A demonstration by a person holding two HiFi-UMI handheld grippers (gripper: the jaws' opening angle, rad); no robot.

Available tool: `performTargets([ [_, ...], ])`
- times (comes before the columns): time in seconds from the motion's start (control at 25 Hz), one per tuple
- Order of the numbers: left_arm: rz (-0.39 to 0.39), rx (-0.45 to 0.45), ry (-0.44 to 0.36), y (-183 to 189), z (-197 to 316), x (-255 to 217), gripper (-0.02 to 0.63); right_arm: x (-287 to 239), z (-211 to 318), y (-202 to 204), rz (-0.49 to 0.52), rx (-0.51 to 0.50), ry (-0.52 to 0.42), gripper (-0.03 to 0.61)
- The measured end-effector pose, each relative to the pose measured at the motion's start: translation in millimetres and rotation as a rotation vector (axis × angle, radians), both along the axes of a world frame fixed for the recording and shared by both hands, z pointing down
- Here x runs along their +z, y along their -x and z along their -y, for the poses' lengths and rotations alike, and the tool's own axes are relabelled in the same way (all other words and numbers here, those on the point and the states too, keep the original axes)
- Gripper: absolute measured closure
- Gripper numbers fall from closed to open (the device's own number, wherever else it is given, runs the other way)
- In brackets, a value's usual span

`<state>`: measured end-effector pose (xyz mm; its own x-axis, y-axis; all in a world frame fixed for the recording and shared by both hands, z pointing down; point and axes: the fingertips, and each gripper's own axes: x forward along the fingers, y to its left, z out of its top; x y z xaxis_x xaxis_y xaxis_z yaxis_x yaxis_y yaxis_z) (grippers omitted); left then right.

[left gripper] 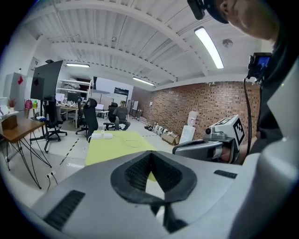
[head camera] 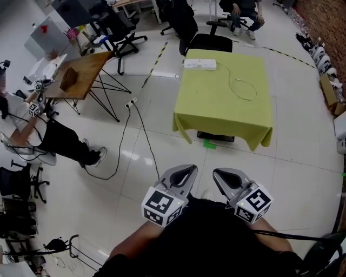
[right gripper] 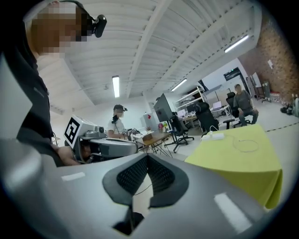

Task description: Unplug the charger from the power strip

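Note:
A white power strip [head camera: 200,64] lies at the far left corner of a table with a yellow-green cloth [head camera: 254,116]. A thin white cable [head camera: 243,87] runs from it and loops on the cloth. The charger itself is too small to make out. The strip also shows in the left gripper view [left gripper: 102,136] and the right gripper view [right gripper: 212,136]. My left gripper [head camera: 190,169] and right gripper [head camera: 216,173] are held side by side close to my body, well short of the table. Both are shut and hold nothing, as each gripper's own view shows: left gripper [left gripper: 150,155], right gripper [right gripper: 147,156].
A wooden folding table [head camera: 89,67] with a brown box [head camera: 68,78] stands at the left, and a seated person [head camera: 59,138] is beside it. A black floor cable [head camera: 141,135] crosses the tiles. Office chairs [head camera: 121,30] and another seated person [head camera: 243,11] are at the back.

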<state>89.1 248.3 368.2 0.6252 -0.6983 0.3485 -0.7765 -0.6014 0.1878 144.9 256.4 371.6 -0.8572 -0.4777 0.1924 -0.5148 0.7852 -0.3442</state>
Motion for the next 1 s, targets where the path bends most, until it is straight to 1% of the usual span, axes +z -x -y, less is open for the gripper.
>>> performTargets([
  [0.08,0.024,0.01,0.015,-2,7,2,0.607,-2,6,-2,0.001,-0.006,0.005,0.575],
  [0.16,0.039,0.001,0.018,1,22,3,0.607,-3,16,-4,0.004,-0.003,0.007,0.575],
  [0.32,0.021,-0.021,0.032,10,49,9,0.607,12,36,-1,-0.001,0.009,0.043,0.575],
  [0.44,0.019,0.015,0.052,12,61,19,0.607,20,54,4,-0.016,0.023,0.052,0.575],
  [0.56,0.014,0.032,0.05,23,86,22,0.607,22,80,15,-0.028,0.043,0.045,0.575],
  [0.68,0.002,0.055,0.036,34,116,20,0.607,24,108,26,-0.046,0.071,0.044,0.575],
  [0.8,-0.009,0.095,-0.006,44,146,8,0.607,17,137,40,-0.068,0.094,0.03,0.575],
  [0.92,-0.022,0.108,-0.039,65,182,-3,0.607,7,167,64,-0.098,0.1,-0.006,0.575],
  [1.0,-0.031,0.115,-0.036,80,201,-2,0.607,6,182,81,-0.12,0.099,-0.018,0.575],
])
